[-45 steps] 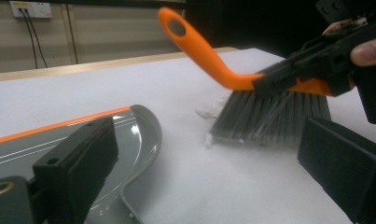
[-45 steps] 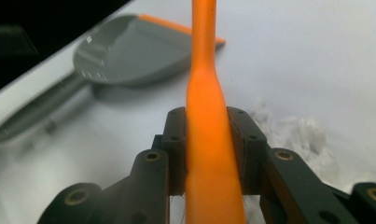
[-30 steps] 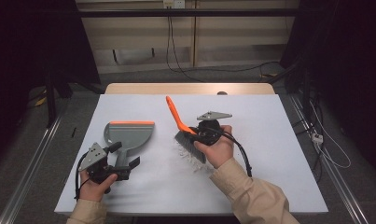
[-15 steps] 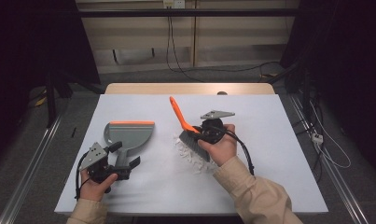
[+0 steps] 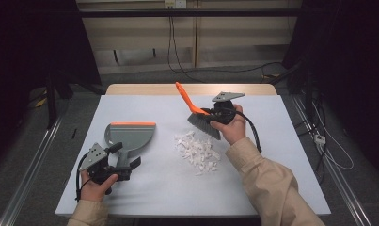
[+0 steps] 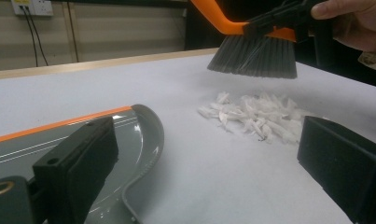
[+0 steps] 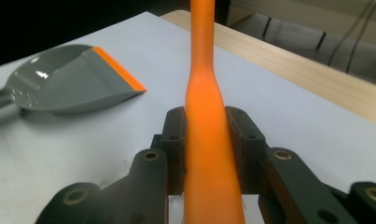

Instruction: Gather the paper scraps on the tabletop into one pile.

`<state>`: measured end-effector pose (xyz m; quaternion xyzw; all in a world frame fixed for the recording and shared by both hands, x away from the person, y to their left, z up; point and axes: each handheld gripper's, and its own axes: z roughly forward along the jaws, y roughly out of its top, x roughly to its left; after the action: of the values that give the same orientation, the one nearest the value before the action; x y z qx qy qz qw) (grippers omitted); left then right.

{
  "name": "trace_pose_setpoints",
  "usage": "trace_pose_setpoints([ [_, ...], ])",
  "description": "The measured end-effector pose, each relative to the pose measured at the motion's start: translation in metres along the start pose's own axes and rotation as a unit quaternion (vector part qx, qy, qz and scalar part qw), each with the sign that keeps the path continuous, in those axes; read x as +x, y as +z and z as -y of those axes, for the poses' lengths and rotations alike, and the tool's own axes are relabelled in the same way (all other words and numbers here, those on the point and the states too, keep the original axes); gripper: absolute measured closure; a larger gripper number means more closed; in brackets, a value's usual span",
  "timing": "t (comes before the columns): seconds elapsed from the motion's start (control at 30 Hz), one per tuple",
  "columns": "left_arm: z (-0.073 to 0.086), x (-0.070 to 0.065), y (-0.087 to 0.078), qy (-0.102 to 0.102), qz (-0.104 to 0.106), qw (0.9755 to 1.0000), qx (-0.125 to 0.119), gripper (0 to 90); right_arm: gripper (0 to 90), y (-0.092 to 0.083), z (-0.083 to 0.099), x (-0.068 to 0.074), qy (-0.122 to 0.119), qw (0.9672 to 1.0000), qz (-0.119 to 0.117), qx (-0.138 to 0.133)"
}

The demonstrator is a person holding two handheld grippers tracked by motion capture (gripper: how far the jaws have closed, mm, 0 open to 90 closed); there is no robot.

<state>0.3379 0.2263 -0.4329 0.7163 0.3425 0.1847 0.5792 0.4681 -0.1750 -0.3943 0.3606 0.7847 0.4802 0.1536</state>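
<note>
A hand brush [image 5: 202,123] with an orange handle and grey bristles hangs tilted above the table, just beyond and right of a pile of white paper scraps [image 5: 196,150]. My right gripper [image 5: 214,113] is shut on its handle [image 7: 202,56], both pads pressed against the orange stem. A grey dustpan [image 5: 130,136] with an orange lip lies flat on the left, lip pointing away. My left gripper [image 5: 125,156] sits at the pan's handle with its jaws wide apart. In the left gripper view the dustpan [image 6: 129,135] lies by the left jaw, with the scraps [image 6: 255,114] and the brush [image 6: 255,53] farther off.
The table has a white cover [image 5: 281,155] and a bare wooden strip [image 5: 145,89] along its far edge. Metal rails run along the floor on both sides, with cables on the right. The dustpan [image 7: 69,86] appears to the left in the right gripper view.
My right gripper has carried the brush to the right and farther back, off the scrap pile, which now lies uncovered. The left gripper and dustpan have stayed put.
</note>
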Motion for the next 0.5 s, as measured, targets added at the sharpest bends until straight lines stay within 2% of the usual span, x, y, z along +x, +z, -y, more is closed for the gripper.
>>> trace_pose_setpoints([
  [0.13, 0.001, 0.0, 0.002, -0.001, -0.002, 1.0, 0.003, 4.6, 71.1, 0.013, -0.002, -0.012, -0.067, 0.9972, -0.033, -0.004],
  [0.17, 0.001, 0.0, 0.002, -0.001, -0.002, 1.0, 0.004, 4.6, 71.1, 0.017, -0.002, -0.014, -0.076, 0.9964, -0.038, -0.007],
  [0.27, 0.002, 0.0, 0.003, -0.003, -0.005, 1.0, 0.006, 4.6, 71.1, 0.031, 0.002, -0.017, -0.082, 0.995, -0.056, -0.015],
  [0.5, 0.004, 0.0, 0.003, -0.005, -0.009, 0.9999, 0.011, 4.6, 71.1, 0.052, 0.006, -0.013, -0.113, 0.991, -0.071, 0.003],
])
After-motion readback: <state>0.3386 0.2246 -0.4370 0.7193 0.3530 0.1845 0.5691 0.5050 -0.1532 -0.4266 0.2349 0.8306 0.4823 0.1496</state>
